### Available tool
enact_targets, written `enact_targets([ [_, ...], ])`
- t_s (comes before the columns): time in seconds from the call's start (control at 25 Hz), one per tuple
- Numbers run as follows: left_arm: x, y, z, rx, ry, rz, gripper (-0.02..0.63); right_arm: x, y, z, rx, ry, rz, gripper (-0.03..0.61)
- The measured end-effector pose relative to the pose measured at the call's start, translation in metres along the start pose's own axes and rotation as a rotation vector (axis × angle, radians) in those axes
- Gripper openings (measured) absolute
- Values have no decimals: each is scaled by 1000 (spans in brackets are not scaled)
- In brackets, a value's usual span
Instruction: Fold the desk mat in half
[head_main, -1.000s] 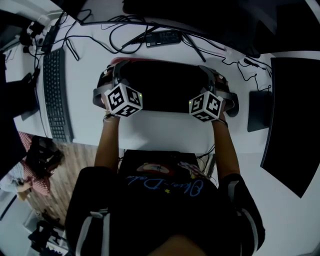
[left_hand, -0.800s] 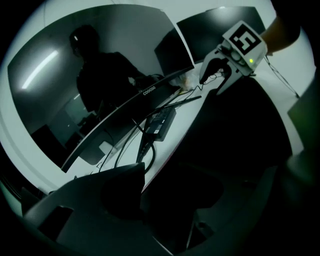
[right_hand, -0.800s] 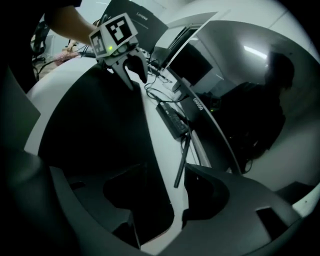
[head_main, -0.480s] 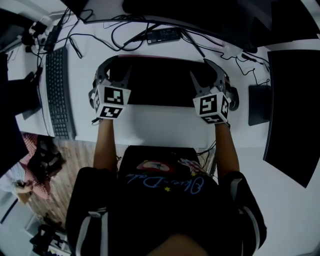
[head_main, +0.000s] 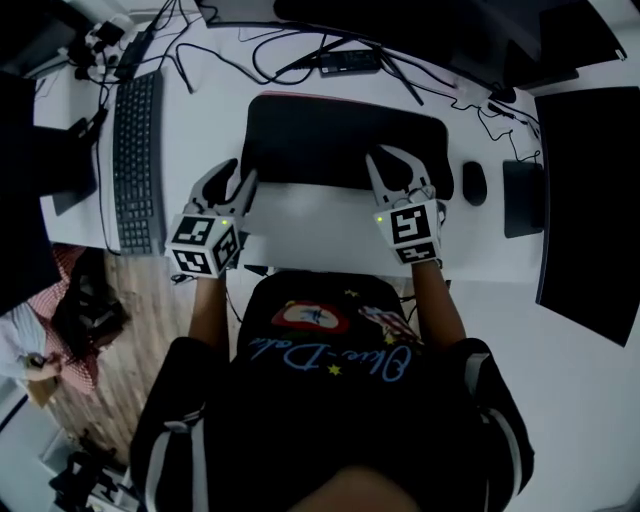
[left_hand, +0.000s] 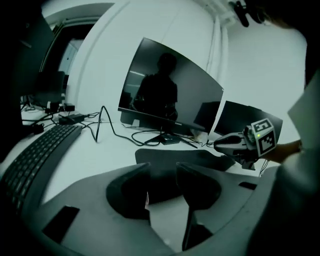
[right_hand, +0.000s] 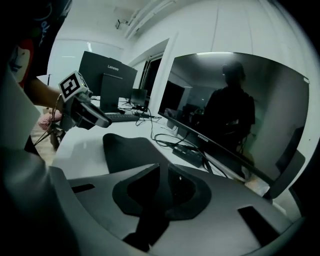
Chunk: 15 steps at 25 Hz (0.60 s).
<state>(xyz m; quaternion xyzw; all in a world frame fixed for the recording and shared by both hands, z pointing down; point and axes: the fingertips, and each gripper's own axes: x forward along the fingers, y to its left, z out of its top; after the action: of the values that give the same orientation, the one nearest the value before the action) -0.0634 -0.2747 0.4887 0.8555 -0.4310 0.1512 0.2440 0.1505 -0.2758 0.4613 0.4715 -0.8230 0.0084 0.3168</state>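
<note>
The black desk mat (head_main: 345, 140) lies doubled over on the white desk (head_main: 310, 235), with a thin reddish edge along its far side. My left gripper (head_main: 232, 182) hovers at the mat's near left corner. Its jaws are closing and hold nothing. In the left gripper view the left gripper (left_hand: 162, 170) frames the mat (left_hand: 170, 157) ahead. My right gripper (head_main: 395, 165) reaches over the mat's near right edge. In the right gripper view the right gripper (right_hand: 164, 170) shows a narrow gap, closing with nothing clamped, and the mat (right_hand: 127, 150) lies beyond.
A keyboard (head_main: 135, 160) lies to the left, with a mouse (head_main: 473, 183) and a dark pad (head_main: 522, 198) to the right. Cables and a small hub (head_main: 350, 62) run behind the mat, under a monitor (left_hand: 170, 90). A big black panel (head_main: 590, 200) stands far right.
Both grippers came back from the mat's far side to its near edge and let it go. The mat now lies flat and folded.
</note>
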Motion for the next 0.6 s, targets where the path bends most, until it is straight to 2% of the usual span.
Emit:
enact_targets([
  [0.28, -16, -20, -46, -230, 51, -32, 155, 8, 39, -22, -45, 69, 42, 25],
  [0.48, -6, -23, -68, -542, 47, -47, 166, 7, 50, -29, -109, 108, 75, 18],
  [0.6, -3, -17, -70, -628, 35, -4, 184, 9, 52, -33, -126, 124, 95, 17],
])
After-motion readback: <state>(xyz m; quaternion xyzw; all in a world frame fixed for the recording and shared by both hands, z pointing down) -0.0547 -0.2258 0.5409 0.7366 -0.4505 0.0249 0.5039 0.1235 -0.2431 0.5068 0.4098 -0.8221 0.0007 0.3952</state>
